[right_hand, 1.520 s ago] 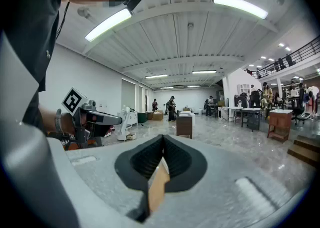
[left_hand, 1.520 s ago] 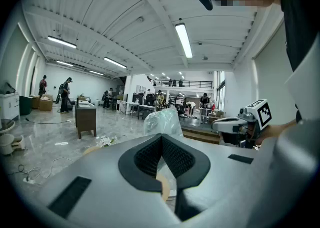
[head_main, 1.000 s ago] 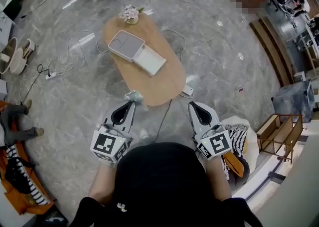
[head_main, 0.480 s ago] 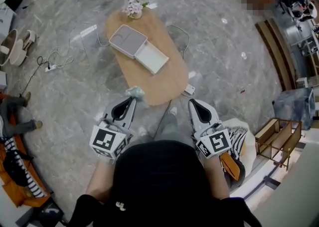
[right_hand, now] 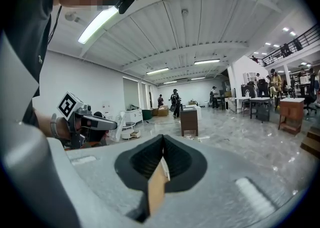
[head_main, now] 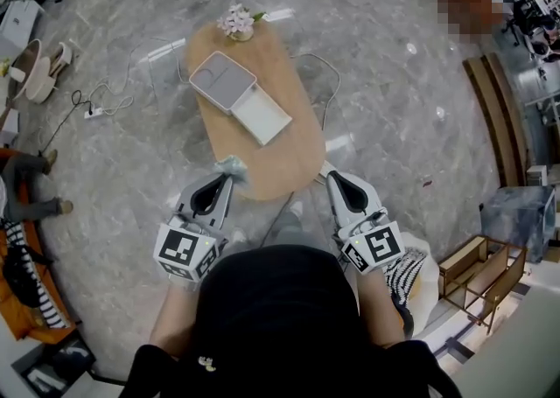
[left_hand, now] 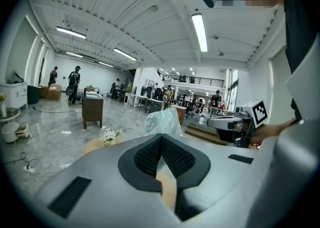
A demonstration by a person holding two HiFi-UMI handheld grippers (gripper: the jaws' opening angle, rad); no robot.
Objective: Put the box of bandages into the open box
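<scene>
Between left claw [head_main: 228, 177] tips, bandage pack [head_main: 233, 165], pinched

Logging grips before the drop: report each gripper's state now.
Left gripper: shut on a clear bag.
Right gripper: shut, nothing held.

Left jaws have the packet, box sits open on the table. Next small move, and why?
Probably carry the left gripper forward over the table toward the open box. Its jaws are pinched on the plastic-wrapped packet, which hangs by the table's near end, well apart from the box.
</scene>
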